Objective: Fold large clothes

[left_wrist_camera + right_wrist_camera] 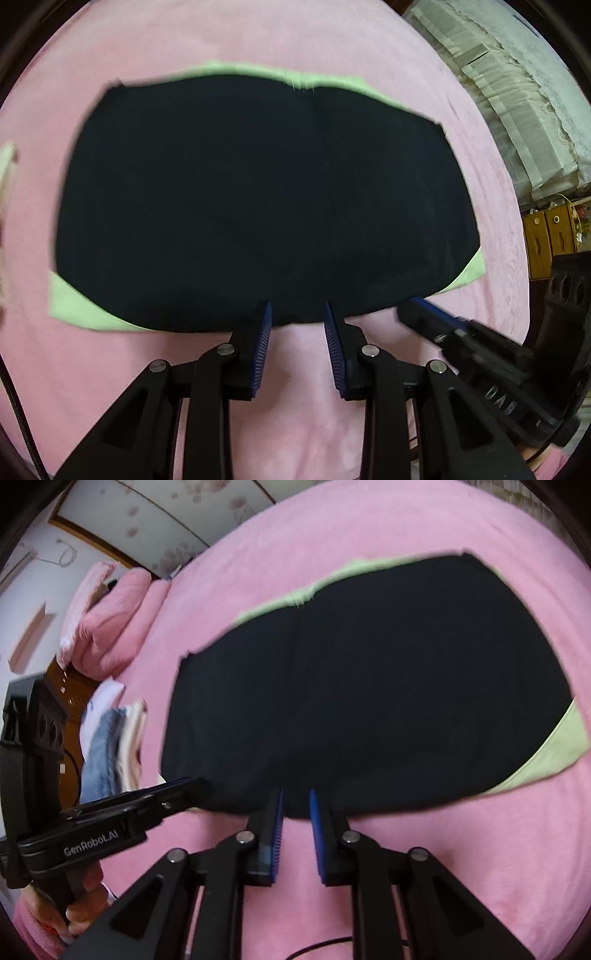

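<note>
A black garment [258, 199] [369, 701] lies flat on the pink bedsheet [295, 406] [443, 849], on top of a light green cloth [81, 310] [554, 753] that shows at its corners and far edge. My left gripper [297, 314] is open, its blue-padded tips at the garment's near edge, with nothing pinched. My right gripper [295, 801] also reaches that near edge; its pads stand a narrow gap apart and press on nothing. In the left wrist view the right gripper [424, 310] comes in low on the right; in the right wrist view the left gripper [184, 790] lies low on the left.
Pink pillows [110, 620] and a pile of folded clothes [114, 749] sit at the bed's left side beside a wooden bed frame [74, 690]. Pale stacked bundles [517, 110] and a wooden cabinet [550, 236] stand beyond the right edge. A hand [85, 904] grips the left handle.
</note>
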A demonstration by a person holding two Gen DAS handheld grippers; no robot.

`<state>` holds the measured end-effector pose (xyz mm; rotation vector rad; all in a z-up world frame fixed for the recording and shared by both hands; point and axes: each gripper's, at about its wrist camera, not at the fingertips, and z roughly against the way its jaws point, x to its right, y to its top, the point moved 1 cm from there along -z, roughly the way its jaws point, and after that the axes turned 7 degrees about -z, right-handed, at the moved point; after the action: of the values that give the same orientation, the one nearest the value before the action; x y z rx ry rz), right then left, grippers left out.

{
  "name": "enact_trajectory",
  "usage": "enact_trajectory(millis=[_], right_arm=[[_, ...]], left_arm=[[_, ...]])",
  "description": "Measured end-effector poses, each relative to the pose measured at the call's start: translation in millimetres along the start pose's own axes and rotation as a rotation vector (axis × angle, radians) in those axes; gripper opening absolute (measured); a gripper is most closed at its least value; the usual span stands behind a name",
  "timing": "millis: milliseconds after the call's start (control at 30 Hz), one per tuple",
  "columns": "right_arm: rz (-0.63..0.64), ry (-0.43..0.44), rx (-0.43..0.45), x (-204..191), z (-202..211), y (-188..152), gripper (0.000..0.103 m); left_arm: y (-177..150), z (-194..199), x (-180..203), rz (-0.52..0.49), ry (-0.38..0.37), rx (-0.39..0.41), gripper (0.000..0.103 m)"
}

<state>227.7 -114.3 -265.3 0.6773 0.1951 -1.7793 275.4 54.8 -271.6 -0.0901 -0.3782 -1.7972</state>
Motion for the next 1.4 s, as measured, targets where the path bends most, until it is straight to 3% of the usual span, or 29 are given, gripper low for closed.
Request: enact_trajectory(millis=[167, 367, 567, 600, 633, 700, 800, 833, 933, 967, 1000, 1033, 1133, 1200, 1233, 1267, 1333, 1400], right_arm=[[0.011, 0.059, -0.02, 26.1, -28.9, -9.1, 0.014], [0.048, 0.097, -0.017, 39.3, -51.0, -0.3, 0.014], [0.057, 0.139, 0.015, 37.0, -71.6, 21.7, 0.014], [0.056, 0.144, 0.018, 37.0, -74.8, 23.2, 0.014], [0.052, 0.151, 0.019, 38.2, -78.7, 25.1, 0.014], [0.04, 0.163, 0.015, 47.7, -81.2, 24.5, 0.0], [-0.019, 0.147, 0.062, 81.3, -64.8, 27.5, 0.0], [-0.065, 0.144, 0.1, 100.6, -51.8, 29.6, 0.0], [-0.15, 0.088, 0.209, 150.0, -12.7, 31.7, 0.0], [-0.151, 0.0, 0.251, 159.1, -1.6, 31.2, 0.0], [-0.139, -0.147, 0.302, 169.1, 11.4, 30.0, 0.0], [-0.123, -0.211, 0.329, 178.4, 20.9, 29.4, 0.0], [-0.092, -0.249, 0.343, 182.1, 29.6, 28.6, 0.0], [-0.017, -0.334, 0.368, 163.3, 30.2, 25.6, 0.0], [0.027, -0.337, 0.386, 150.9, 31.9, 22.6, 0.001], [0.073, -0.292, 0.398, 134.3, 32.8, 17.6, 0.001], [0.104, -0.181, 0.371, 107.9, 27.2, 10.0, 0.001], [0.081, -0.03, 0.279, 87.9, 11.9, 1.5, 0.001]], left_arm=[[-9.7, -51.4, 5.2, 0.026, -0.096, -0.003, 0.027], [-1.9, -72.9, -0.5, 0.083, -0.111, 0.07, 0.025], [13.7, -82.1, -20.8, 0.226, -0.088, 0.164, 0.016], [14.8, -85.1, -23.3, 0.248, -0.082, 0.166, 0.01], [13.4, -87.3, -24.0, 0.259, -0.05, 0.174, 0.005], [7.8, -85.3, -24.9, 0.252, -0.011, 0.202, 0.001], [-6.9, -69.6, -37.5, 0.296, 0.112, 0.271, 0.001], [-12.9, -62.6, -47.6, 0.32, 0.211, 0.288, 0.001], [-25.9, -50.5, -82.1, 0.369, 0.41, 0.298, 0.001], [-30.2, -47.7, -94.9, 0.399, 0.482, 0.288, 0.001], [-37.3, -43.0, -114.0, 0.449, 0.531, 0.285, 0.001], [-42.6, -39.6, -127.2, 0.491, 0.53, 0.287, 0.001], [-53.2, -29.8, -148.9, 0.568, 0.425, 0.338, 0.001], [-55.0, -20.8, -140.1, 0.597, 0.491, 0.35, 0.002], [-56.0, -15.6, -128.0, 0.602, 0.55, 0.356, 0.009], [-57.0, -12.2, -113.3, 0.587, 0.564, 0.369, 0.018], [-57.9, -10.4, -78.7, 0.505, 0.477, 0.388, 0.018], [-57.1, -17.4, -45.8, 0.425, 0.361, 0.354, 0.018]])
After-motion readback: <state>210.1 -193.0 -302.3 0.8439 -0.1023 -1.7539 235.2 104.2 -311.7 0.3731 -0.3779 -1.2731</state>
